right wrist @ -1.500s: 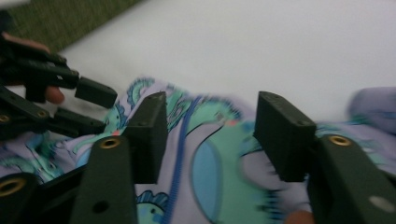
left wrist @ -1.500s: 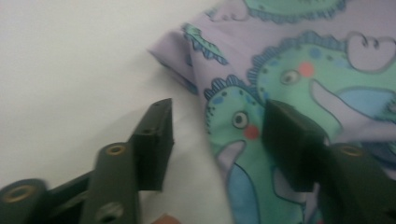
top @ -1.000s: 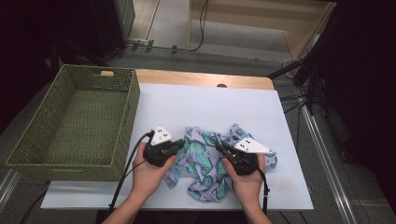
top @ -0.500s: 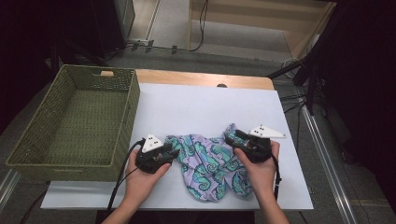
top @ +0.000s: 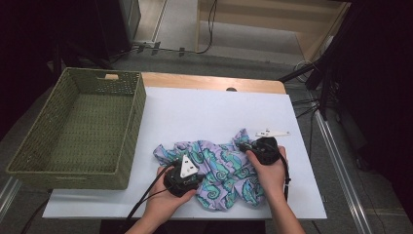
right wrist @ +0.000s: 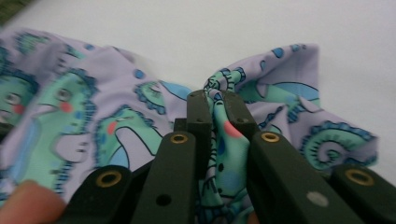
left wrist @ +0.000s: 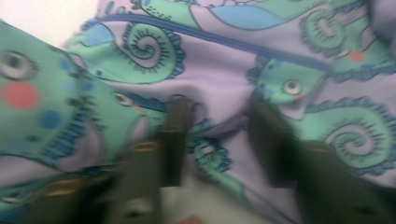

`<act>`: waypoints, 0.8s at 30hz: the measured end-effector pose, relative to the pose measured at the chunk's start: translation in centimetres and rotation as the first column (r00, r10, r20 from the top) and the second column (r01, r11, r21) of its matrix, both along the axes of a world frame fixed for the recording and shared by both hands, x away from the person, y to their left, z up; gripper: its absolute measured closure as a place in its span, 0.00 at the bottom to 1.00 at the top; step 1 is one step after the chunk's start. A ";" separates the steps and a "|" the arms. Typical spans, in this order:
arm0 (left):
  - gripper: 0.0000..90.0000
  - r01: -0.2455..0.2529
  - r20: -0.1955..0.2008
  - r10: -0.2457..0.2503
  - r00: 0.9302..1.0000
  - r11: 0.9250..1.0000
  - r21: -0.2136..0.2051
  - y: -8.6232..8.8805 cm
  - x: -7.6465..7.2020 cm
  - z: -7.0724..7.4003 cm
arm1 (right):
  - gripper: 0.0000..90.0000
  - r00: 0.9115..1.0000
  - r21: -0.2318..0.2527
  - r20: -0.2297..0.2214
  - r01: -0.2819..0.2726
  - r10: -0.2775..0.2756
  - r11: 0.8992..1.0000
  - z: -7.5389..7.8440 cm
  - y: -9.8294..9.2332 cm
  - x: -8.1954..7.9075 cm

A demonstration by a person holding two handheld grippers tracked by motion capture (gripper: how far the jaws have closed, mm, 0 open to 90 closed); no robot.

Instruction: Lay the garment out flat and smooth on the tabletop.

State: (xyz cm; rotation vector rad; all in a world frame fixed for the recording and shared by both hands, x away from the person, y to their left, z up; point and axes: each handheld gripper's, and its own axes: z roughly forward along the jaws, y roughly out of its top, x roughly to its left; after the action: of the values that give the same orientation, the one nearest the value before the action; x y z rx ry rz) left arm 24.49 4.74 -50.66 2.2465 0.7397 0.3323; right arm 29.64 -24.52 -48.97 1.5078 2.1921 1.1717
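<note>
Two hand-held grippers are working a patterned garment (top: 219,170) that is lying crumpled on the white sheet (top: 214,112) covering the table, toward the person's edge and well to the right of the green wicker basket (top: 78,126). It is a lilac stretch fabric printed with teal seahorses. The right gripper (right wrist: 217,100) is clamping a bunched fold at the garment's far right corner; its jaws have just been closing, and in the right gripper view the cloth is pinched tight between them and rising in a small peak. The left gripper (left wrist: 219,126) is pressing down into the near left part of the cloth, and its jaws have also been closing, but they are standing apart with a soft ridge of fabric between them, and the blur is keeping me from saying that the pads are actually biting. From where I am standing, the risk is an uneven hold: if the left jaws are catching only a thin top layer or nothing at all, the cloth is likely to slide free on that side once both hands lift or spread it, leaving it hanging from the right corner in a twisted bundle. Slippery stretch fabric is making that more likely, and a hard pull from the right alone could drag the whole heap off the sheet's near edge.
</note>
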 end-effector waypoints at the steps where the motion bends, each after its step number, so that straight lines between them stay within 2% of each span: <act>1: 0.91 0.015 -0.026 -0.016 1.000 1.000 -0.005 0.2 0.1 0.2 | 0.92 1.000 0.005 0.017 -0.002 0.002 1.000 0.2 0.1 -0.4; 2: 0.96 0.027 -0.037 -0.027 0.999 1.000 -0.011 0.4 0.1 0.2 | 0.92 0.999 0.010 0.036 -0.006 0.006 1.000 0.4 0.2 -0.9; 4: 0.97 0.024 -0.019 -0.024 1.000 1.000 -0.006 0.8 -0.1 0.4 | 0.90 0.998 0.018 0.056 -0.029 0.028 0.999 0.9 0.2 -1.8; 7: 0.97 -0.024 -0.025 0.024 0.999 0.999 -0.029 2.0 0.3 0.7 | 0.65 0.995 0.036 0.091 -0.038 0.035 0.999 1.5 -0.4 -2.9; 8: 0.97 -0.036 -0.031 0.035 0.999 0.999 -0.035 2.5 0.6 0.7 | 0.61 0.994 0.041 0.105 -0.035 0.031 0.999 1.7 -0.8 -3.4; 10: 0.97 -0.065 -0.045 0.062 0.997 0.996 -0.061 3.1 1.1 0.8 | 0.58 0.991 0.052 0.134 -0.034 0.027 0.998 2.1 -1.6 -4.7; 14: 0.97 -0.106 -0.061 0.102 0.993 0.991 -0.080 3.7 2.1 0.6 | 0.53 0.987 0.045 0.157 -0.042 0.035 0.998 2.0 -2.4 -7.6; 17: 0.97 -0.138 -0.072 0.132 0.989 0.985 -0.099 3.7 2.9 0.3 | 0.51 0.987 0.070 0.146 -0.073 0.062 0.995 1.3 -2.2 -9.3; 22: 0.96 -0.179 -0.068 0.172 0.983 0.978 -0.108 3.7 4.0 0.3 | 0.32 0.982 0.071 0.087 -0.174 0.168 0.982 -0.9 -0.4 -10.8; 24: 0.96 -0.185 -0.075 0.177 0.981 0.977 -0.108 3.7 4.3 0.1 | 0.25 0.978 0.036 0.070 -0.198 0.195 0.980 -1.6 0.5 -11.1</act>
State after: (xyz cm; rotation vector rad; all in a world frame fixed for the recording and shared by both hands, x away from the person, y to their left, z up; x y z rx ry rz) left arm 28.82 8.44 -50.52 2.0952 0.9771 0.2974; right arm 18.58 -24.04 -50.58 1.2711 2.3275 1.3155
